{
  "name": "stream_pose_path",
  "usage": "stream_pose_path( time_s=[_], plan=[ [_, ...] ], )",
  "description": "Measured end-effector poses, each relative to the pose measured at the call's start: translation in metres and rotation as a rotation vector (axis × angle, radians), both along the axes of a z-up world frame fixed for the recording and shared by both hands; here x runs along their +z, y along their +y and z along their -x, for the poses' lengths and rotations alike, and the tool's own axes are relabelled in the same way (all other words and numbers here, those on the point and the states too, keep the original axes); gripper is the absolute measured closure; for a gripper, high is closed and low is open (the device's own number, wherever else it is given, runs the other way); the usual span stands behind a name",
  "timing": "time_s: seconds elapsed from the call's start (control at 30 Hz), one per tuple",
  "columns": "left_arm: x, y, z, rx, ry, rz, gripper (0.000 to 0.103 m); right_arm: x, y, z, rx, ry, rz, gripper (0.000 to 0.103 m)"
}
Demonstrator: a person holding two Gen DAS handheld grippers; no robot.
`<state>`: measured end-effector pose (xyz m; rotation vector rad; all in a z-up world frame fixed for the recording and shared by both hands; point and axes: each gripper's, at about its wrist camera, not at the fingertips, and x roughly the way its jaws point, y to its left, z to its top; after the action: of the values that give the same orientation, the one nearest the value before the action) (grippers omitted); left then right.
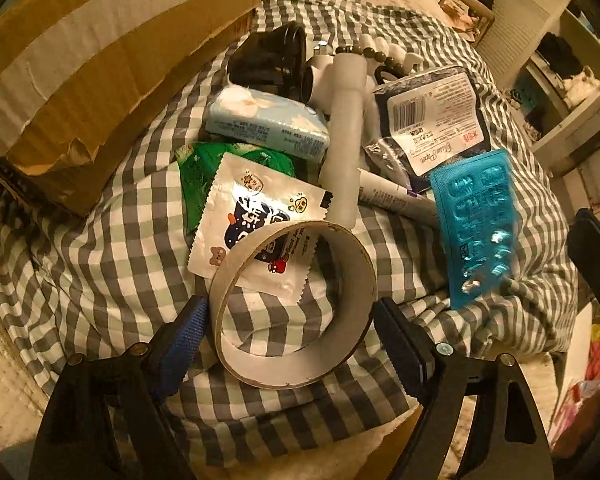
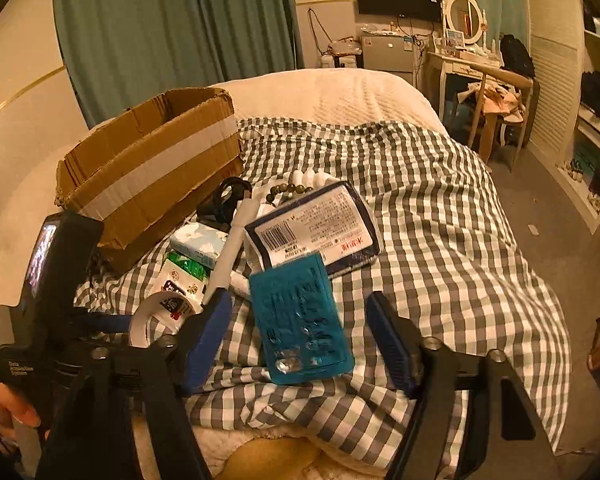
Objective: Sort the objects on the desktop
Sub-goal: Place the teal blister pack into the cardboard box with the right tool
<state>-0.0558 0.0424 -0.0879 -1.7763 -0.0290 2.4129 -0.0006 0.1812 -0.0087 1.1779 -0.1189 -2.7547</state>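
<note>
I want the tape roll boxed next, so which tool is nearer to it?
Left. The left tool is open with its fingers either side of the tape roll; the right tool is open around the blue blister pack, beside it.

- The left gripper (image 1: 292,334) stood with its jaws spread wide on either side of a cardboard tape ring (image 1: 294,306), a blue pad just beside each outer wall; contact was hard to judge.
- The ring lay on a grey-and-white checked cloth (image 1: 100,276), its far edge overlapping a white sachet (image 1: 256,220) printed with cartoon figures.
- Behind the sachet sat a green packet (image 1: 204,172) and a pale blue tissue pack (image 1: 266,120).
- A long white tube (image 1: 346,136) ran through the heap's middle.
- A blue blister pack (image 1: 478,226) lay to the right, below a dark barcoded pouch (image 1: 432,116).
- A taped cardboard box (image 1: 100,68) stood at the left.
</note>
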Motion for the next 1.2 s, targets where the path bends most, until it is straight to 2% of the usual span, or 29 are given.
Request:
stream_pose_path(
  time_s=[0.1,0.23,0.37,0.47,0.6,0.7,0.73,0.87,0.97,1.03,1.1,1.2],
  plan=[
    [0.003,0.003,-0.003,-0.007,0.014,0.013,0.018,-0.011,0.000,0.001,0.011,-0.033,0.003,0.042],
    [0.013,-0.001,-0.017,0.012,0.056,0.015,0.019,-0.027,-0.002,0.004,0.023,-0.054,0.000,0.033],
    [0.022,0.000,-0.025,0.024,0.119,0.015,0.019,-0.048,-0.012,0.016,0.028,-0.096,-0.075,0.031],
    [0.028,-0.003,-0.028,0.023,0.141,-0.039,0.019,-0.059,-0.019,0.022,0.042,-0.112,-0.117,0.029],
    [0.032,-0.010,-0.033,0.055,0.197,-0.015,0.019,-0.071,-0.028,0.028,0.062,-0.137,-0.143,0.029],
    [0.034,-0.016,-0.024,0.095,0.200,-0.063,0.020,-0.079,-0.037,0.029,0.065,-0.143,-0.207,0.029],
    [0.035,-0.020,-0.023,0.110,0.200,-0.084,0.019,-0.079,-0.038,0.028,0.059,-0.135,-0.225,0.036],
    [0.039,-0.024,-0.021,0.139,0.218,-0.123,0.019,-0.062,-0.029,0.020,0.017,-0.083,-0.165,0.036],
    [0.052,-0.025,-0.023,0.140,0.271,-0.137,0.019,-0.042,-0.019,0.014,-0.007,-0.052,-0.116,0.036],
    [0.065,-0.029,-0.024,0.129,0.303,-0.185,0.019,-0.022,-0.009,0.011,-0.024,-0.027,-0.056,0.036],
    [0.085,-0.040,-0.025,0.148,0.364,-0.242,0.019,0.001,-0.003,0.010,-0.044,0.013,-0.003,0.036],
    [0.123,-0.058,-0.026,0.178,0.481,-0.262,0.019,0.040,-0.001,0.014,-0.035,0.078,0.071,0.036]
  ],
)
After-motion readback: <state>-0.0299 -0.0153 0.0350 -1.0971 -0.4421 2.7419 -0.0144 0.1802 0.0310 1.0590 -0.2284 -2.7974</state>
